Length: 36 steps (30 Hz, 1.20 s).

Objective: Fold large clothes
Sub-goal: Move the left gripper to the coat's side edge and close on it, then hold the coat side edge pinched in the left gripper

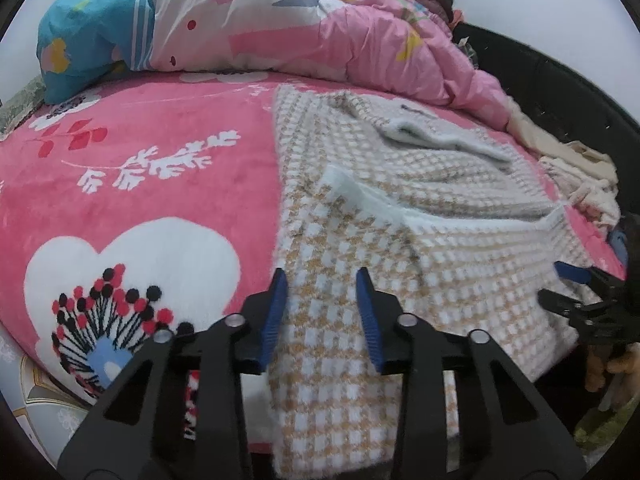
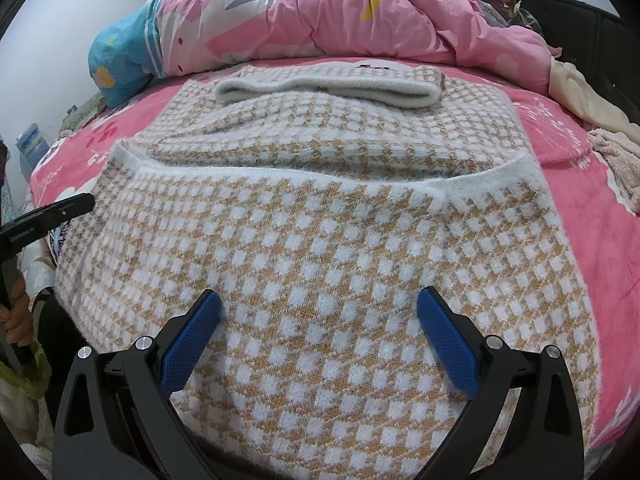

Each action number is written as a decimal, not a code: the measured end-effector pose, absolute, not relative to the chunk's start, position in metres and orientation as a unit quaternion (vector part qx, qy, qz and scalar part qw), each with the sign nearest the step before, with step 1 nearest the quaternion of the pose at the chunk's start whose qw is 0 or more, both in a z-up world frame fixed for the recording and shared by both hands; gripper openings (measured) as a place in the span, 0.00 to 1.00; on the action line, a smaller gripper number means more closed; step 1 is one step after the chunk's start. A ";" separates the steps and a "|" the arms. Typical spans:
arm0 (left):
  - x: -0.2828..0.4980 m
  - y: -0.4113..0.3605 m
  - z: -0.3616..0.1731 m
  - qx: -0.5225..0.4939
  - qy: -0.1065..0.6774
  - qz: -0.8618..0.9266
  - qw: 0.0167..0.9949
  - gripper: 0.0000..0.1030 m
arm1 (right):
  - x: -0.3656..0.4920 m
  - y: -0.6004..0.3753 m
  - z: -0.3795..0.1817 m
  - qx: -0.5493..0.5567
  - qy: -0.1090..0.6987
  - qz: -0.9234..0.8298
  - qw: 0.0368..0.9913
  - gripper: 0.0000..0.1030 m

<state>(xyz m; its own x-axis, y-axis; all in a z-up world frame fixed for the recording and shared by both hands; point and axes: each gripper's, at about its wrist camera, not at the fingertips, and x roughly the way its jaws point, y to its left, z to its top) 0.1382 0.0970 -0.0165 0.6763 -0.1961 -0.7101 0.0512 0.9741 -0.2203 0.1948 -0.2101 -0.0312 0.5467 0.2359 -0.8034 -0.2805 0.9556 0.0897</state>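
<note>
1. Left hand-held gripper [image 1: 322, 276]: its blue-padded fingers [image 1: 276, 312] stand apart with nothing between them, poised over the near left edge of the checked sweater [image 1: 400, 216].
2. Right hand-held gripper [image 2: 320, 300]: its jaws are spread wide, empty, over the sweater's near part; whether the fingertips touch the knit is hard to tell through the fisheye.
3. From the left wrist view, the right tool shows at the sweater's right edge, its blue tip just beside the fabric.
4. That sweater, tan and white with fuzzy white trim, lies spread on the bed, its near part folded over the rest, and its white collar [image 2: 324, 88] at the far end.
5. Under the sweater is a pink floral blanket [image 1: 140, 184].
6. Beyond the sweater, a pink quilt [image 2: 360, 20] is heaped up.
7. Right of the sweater, cream clothes [image 1: 576, 168] lie bunched against a black bed frame [image 1: 560, 92].
</note>
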 end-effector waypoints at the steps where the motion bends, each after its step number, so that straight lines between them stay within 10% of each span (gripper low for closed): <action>1: 0.135 0.098 -0.013 -0.101 0.392 -0.081 0.911 0.26 | 0.195 -0.210 -0.031 -0.024 0.453 0.147 0.879 0.93; 36: 0.183 0.076 -0.039 -0.046 0.490 -0.104 0.864 0.40 | 0.197 -0.209 -0.031 -0.031 0.456 0.143 0.878 0.93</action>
